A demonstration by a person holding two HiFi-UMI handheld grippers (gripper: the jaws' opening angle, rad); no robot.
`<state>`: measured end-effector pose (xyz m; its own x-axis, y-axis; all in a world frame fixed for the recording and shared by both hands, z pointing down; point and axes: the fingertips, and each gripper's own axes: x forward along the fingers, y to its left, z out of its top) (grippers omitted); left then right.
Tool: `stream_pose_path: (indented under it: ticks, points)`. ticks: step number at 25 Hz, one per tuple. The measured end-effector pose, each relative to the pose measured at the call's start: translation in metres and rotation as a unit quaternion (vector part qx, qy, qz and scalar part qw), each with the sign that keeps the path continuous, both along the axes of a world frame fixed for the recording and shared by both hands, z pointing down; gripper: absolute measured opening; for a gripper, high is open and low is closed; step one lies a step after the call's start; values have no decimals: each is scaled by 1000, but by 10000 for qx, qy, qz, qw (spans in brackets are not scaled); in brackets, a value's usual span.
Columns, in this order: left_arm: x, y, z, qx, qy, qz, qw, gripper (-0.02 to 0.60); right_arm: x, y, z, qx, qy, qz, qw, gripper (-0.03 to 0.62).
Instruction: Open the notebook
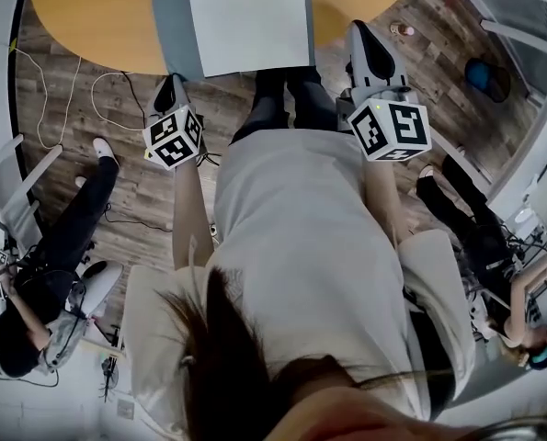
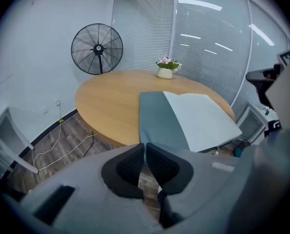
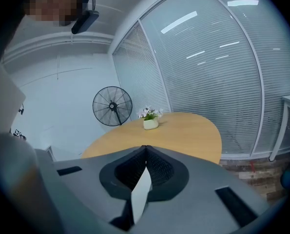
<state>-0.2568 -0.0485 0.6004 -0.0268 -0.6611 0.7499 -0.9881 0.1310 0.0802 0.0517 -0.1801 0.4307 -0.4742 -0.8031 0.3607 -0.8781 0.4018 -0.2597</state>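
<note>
While the right gripper [image 3: 145, 149] pinches a white sheet [image 3: 141, 194], the notebook [image 1: 250, 21] lies at twelve o'clock, overhanging the table [image 1: 89, 16] edge; the left gripper [image 2: 145, 146], jaws together and empty at its seven o'clock, restrains nothing, so a tug could drag it off.

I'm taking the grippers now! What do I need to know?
Left gripper: shut, empty, at the notebook's near left corner.
Right gripper: tips shut; a white sliver behind them, unclear what; it hangs right of the notebook.
Notebook: lies open on the round table, white page up, grey cover spread left.
Done: it's open.
Left: probably nothing, just draw both grippers away.
</note>
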Motion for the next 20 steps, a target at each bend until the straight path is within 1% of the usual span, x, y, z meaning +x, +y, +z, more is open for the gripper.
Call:
stream_pose_path:
  ticks: [3,7,9,12,13,15,20]
  points:
    - [2,0,-2,-9,-33,19,10000,31,1,-1,-3,6,-58,-16,10000,0]
    - [3,0,-1,-44,83,-78,9999,37,6,-4,-10,40,-148,30,9999,1]
    - [3,1,0,-38,91,-166,9998,57,10,-6,-11,83,-147,43,9998,0]
    - [2,5,-5,46,122,-229,9997,148,15,-7,-14,112,-159,100,9998,0]
    - [2,6,-9,82,142,-233,9996,165,15,-7,-15,120,-153,111,9997,0]
    - [-1,7,-15,118,127,-197,9997,177,13,-8,-18,129,-134,118,9998,1]
    - [-5,6,-21,204,120,-150,9996,181,12,-10,-22,194,-140,94,9997,0]
